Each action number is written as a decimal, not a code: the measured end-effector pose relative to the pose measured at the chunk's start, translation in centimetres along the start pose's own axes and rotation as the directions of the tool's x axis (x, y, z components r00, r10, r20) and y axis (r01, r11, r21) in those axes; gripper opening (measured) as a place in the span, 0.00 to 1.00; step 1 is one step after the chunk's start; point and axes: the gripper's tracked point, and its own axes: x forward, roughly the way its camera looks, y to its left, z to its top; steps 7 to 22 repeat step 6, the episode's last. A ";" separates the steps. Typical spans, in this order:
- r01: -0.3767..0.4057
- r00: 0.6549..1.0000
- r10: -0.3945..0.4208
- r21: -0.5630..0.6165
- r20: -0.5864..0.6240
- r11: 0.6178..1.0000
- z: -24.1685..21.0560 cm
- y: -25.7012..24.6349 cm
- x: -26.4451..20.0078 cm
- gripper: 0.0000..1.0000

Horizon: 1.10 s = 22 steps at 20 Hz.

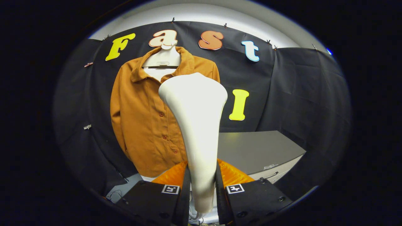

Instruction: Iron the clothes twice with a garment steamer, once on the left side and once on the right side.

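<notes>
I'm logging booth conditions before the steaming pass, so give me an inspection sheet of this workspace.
Surface: grey cabinet top, bare, beyond the fingers.
Job's things: white garment steamer upright between the fingers; orange shirt buttoned, on a white hanger ahead.
Clutter: nothing seen.
Grippers: gripper shut on the steamer's handle.
Cables: thin wires low beside the fingers, under the shirt.
Surroundings: black cloth wall, clipped along its top.

A staged recording booth: black cloth wall (292,94) clipped up behind, a shirt (144,125) on a hanger (163,58), grey worktop (260,150).
</notes>
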 end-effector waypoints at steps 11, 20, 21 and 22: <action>-0.027 0.994 0.024 0.026 0.107 0.999 3.0 0.0 -2.1 0.39; -0.027 0.994 0.024 0.026 0.107 0.999 3.0 0.0 -2.1 0.39; -0.027 0.994 0.024 0.026 0.107 0.999 3.0 0.0 -2.1 0.39; -0.027 0.994 0.024 0.026 0.107 0.999 3.0 0.0 -2.1 0.39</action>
